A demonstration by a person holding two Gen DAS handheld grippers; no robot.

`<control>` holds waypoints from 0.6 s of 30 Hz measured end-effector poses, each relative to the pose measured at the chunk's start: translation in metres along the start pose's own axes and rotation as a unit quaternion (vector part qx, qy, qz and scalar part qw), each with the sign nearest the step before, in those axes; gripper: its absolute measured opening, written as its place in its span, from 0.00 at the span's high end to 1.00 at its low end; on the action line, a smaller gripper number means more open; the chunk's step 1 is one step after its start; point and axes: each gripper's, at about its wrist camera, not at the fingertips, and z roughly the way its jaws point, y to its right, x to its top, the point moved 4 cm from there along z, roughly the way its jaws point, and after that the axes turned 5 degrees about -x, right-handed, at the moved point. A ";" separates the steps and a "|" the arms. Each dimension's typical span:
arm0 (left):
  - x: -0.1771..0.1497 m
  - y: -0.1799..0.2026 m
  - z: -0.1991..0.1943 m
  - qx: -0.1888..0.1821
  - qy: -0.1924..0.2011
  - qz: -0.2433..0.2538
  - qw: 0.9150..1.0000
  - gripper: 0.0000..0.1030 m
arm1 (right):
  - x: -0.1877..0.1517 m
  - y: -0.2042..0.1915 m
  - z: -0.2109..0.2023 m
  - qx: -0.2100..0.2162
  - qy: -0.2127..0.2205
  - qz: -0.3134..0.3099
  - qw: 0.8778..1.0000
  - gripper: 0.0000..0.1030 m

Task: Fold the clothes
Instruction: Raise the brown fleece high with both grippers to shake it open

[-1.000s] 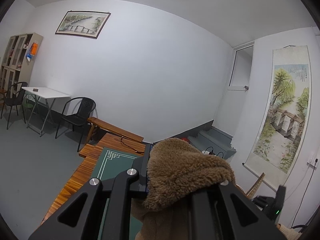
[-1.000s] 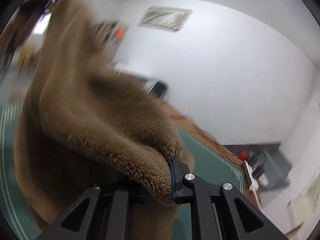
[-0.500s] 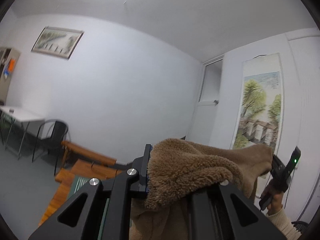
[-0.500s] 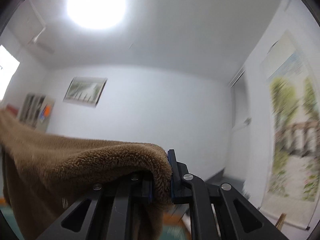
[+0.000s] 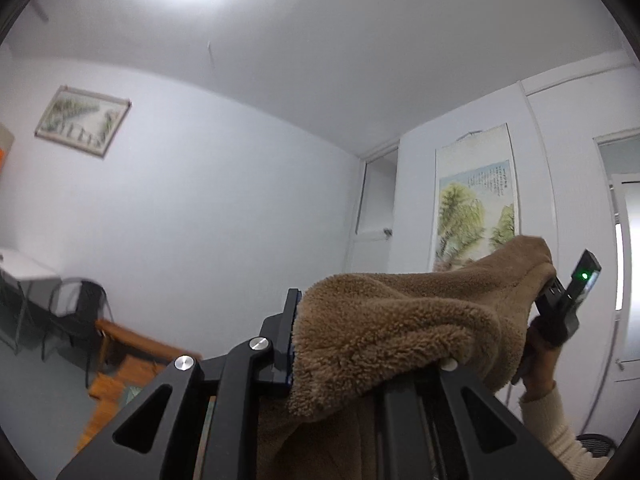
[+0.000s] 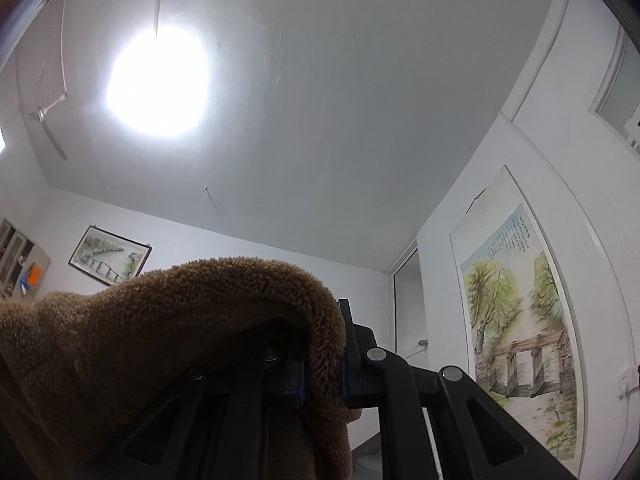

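A brown fleece garment is held up in the air between both grippers. My left gripper is shut on one edge of it, and the fleece drapes over the right finger and hangs down. My right gripper is shut on another edge of the same garment, which spreads to the left and hangs below. In the left wrist view the right gripper's body with a green light shows at the far right, held by a hand in a cream sleeve.
Both cameras tilt up at the white ceiling and a bright ceiling lamp. A hanging scroll painting is on the right wall. A wooden bench, a black chair and a white table stand low at left.
Both grippers have lifted and tilted upward with the garment; the green table mat has dropped out of view. The fleece now stretches between the two grippers.
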 end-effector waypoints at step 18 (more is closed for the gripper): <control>0.052 0.033 -0.080 0.062 0.190 0.073 0.977 0.84 | 0.002 0.020 -0.064 -0.079 0.079 0.025 0.993 0.88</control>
